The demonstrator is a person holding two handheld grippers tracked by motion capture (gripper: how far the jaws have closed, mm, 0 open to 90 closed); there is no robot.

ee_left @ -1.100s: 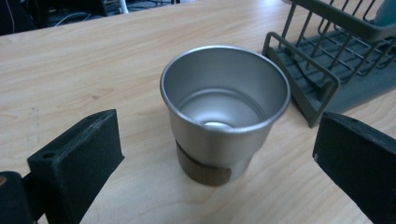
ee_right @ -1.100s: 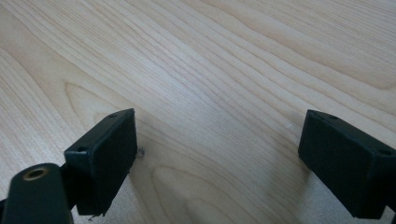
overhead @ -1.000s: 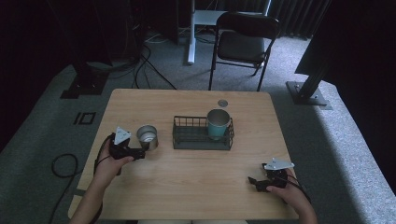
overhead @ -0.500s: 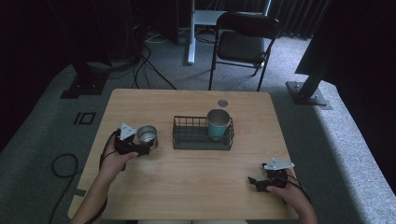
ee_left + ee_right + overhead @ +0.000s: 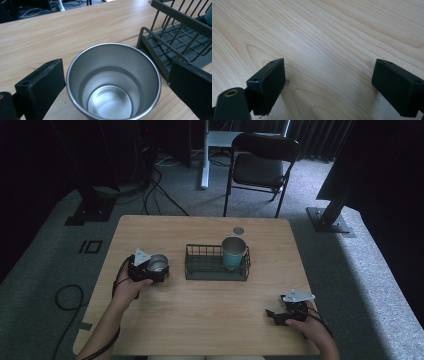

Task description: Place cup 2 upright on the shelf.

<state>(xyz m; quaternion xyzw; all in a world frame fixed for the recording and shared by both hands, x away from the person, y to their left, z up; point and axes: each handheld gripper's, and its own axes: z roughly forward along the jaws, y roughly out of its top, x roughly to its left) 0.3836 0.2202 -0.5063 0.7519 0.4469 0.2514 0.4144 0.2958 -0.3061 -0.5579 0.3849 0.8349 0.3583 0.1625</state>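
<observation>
My left gripper [image 5: 156,270] sits at the left-middle of the table [image 5: 210,325], jaws spread wide w/ the steel cup [image 5: 159,263] standing upright between them. In the left gripper view the cup [image 5: 112,85] is mouth-up, inside bare; the left jaw is at or nearly at the cup wall, can't tell if it's touching, and the right jaw stands a bit off w/ a gap. So not clamped yet. Cup is just left of the wire rack [image 5: 217,269], close but apart; the rack's near corner [image 5: 160,42] shows just right of the cup rim. A teal cup [image 5: 233,252] stands upright in the rack's right end.

My right gripper [image 5: 278,316] rests at the near right of the table, well apart from the rack. Its jaws are wide open w/ plain wood [image 5: 329,50] between them.

A small round disc [image 5: 238,230] lies on the far side of the table, beyond the rack.
</observation>
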